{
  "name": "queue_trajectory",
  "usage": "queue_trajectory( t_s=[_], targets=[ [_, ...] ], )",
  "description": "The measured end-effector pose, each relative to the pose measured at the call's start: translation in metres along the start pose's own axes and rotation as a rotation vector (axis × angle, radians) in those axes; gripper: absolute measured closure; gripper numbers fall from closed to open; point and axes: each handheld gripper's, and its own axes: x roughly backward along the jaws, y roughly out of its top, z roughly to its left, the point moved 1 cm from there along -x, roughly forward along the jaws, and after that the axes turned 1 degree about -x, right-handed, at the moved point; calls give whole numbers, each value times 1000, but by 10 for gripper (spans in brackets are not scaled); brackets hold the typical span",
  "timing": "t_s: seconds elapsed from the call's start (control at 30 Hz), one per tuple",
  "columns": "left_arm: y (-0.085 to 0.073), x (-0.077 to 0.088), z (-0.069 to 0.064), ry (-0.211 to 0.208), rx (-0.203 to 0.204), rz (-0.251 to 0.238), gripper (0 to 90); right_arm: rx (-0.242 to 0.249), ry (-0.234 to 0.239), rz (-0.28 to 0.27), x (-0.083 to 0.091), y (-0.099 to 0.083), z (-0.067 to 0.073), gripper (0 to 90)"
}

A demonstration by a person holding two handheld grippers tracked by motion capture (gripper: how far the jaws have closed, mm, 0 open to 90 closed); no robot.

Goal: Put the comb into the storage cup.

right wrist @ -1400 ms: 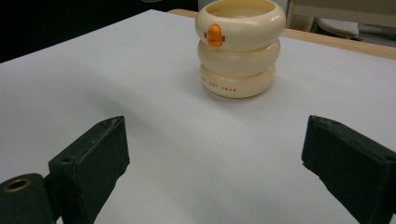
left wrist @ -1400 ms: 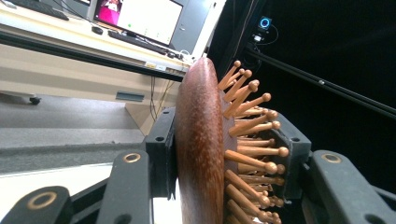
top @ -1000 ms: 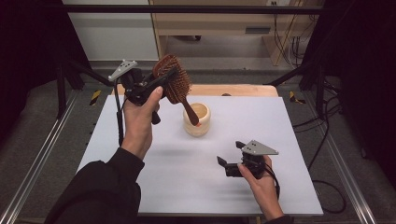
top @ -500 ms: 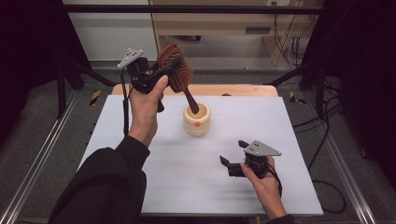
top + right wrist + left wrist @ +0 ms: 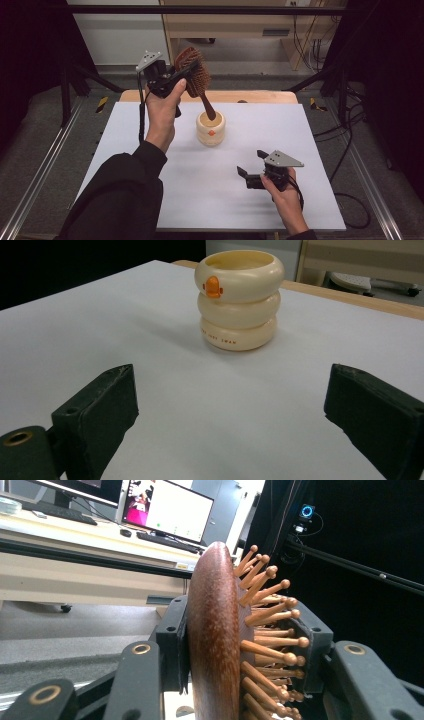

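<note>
- High view: the brush (image 5: 192, 72) is being pinched by its head in the left gripper (image 5: 176, 80), handle pointing down into the mouth of the cream cup (image 5: 210, 129); against the earlier pictures, it is being stood more upright and carried toward the far edge, with the handle tip kept at the cup's rim.
- That is being read as a brush being fed into, or drawn out of, the cup; which one cannot be told, and the handle is not yet seated deep.
- The right gripper (image 5: 252, 167) is being held low over the white table (image 5: 125, 135), jaws spread, nothing between them, well apart from the cup and unmoved since the earlier pictures.
- Left gripper view: the brush head (image 5: 215, 640) is being clamped edge-on, smooth wooden back against one pad, the knobbed pins (image 5: 272, 630) against the other; a desk with monitors (image 5: 167, 507) is being seen behind.
- Right gripper view: the cup (image 5: 239, 300), three stacked rings with an orange mark, is being framed ahead of the wide-open jaws, standing upright and alone on the sheet.
- Nothing is being left in the way around the cup; the tilted handle is being judged the one risk, since it could tip the light cup.
</note>
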Motion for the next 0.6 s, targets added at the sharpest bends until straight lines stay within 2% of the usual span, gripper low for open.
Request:
queue_trajectory(
  t_s=[0.2,0.6],
  targets=[
    [-2,-2,2,13,-3,4,516,-6,-4,-17,2,0,-1,81],
    [-2,-3,7,28,-6,-4,516,1,-18,-8,2,-1,-2,76]
  ],
)
